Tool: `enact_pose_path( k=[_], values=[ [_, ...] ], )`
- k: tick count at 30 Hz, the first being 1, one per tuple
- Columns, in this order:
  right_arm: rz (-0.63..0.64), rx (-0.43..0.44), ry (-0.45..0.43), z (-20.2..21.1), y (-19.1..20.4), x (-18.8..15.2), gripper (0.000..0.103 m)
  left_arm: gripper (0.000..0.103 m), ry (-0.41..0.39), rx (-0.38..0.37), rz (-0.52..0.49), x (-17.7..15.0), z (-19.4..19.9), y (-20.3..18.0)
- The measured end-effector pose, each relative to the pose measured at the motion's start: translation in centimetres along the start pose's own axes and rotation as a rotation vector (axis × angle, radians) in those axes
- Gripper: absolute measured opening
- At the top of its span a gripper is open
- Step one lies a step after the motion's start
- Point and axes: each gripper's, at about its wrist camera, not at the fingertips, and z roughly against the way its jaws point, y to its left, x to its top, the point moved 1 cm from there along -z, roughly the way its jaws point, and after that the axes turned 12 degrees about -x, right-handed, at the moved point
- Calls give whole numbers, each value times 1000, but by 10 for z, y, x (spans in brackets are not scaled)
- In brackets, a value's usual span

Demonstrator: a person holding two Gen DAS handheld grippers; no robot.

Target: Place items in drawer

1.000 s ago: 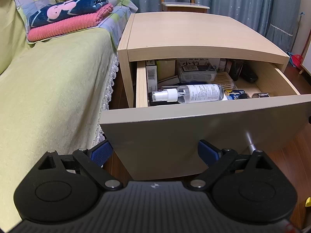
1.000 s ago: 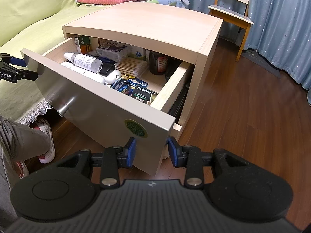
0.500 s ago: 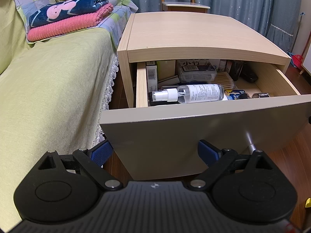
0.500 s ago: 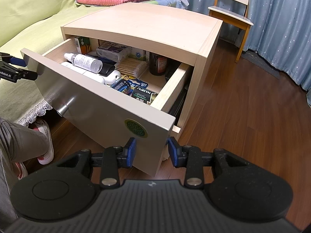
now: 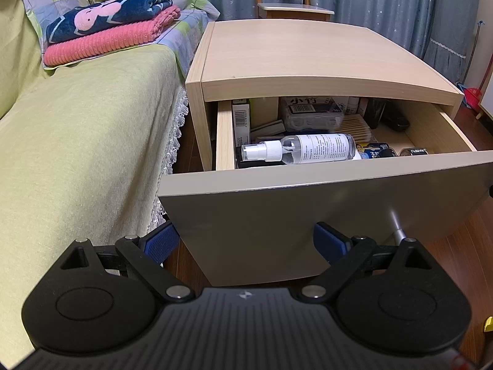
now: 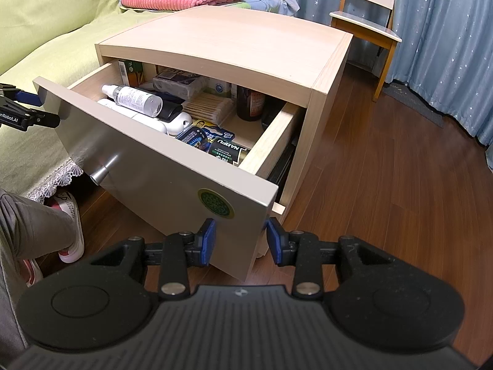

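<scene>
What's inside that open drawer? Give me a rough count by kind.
Counting only what I can make out clearly in the drawer:
Clear spray bottle: 1
Dark brown bottle: 1
Cotton swab pack: 1
Battery packs: 2
Total: 5; others are partly hidden.

Readable print in the open drawer (image 6: 271, 129)

Battery pack (image 6: 228, 151) reads "NARFU" — clear box (image 5: 311, 112) shows "小竹" above a barcode; the left tool (image 6: 21, 114) bears "nRobot.AI", its start cut off.
</scene>
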Motion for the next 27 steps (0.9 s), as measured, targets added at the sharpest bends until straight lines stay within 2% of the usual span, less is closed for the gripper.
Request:
enact_pose_path(
  k=[27],
  values=[
    [1,-9,-8,-1,3,-1,32,95,-9,5,3,-2,-1,-2]
  ],
)
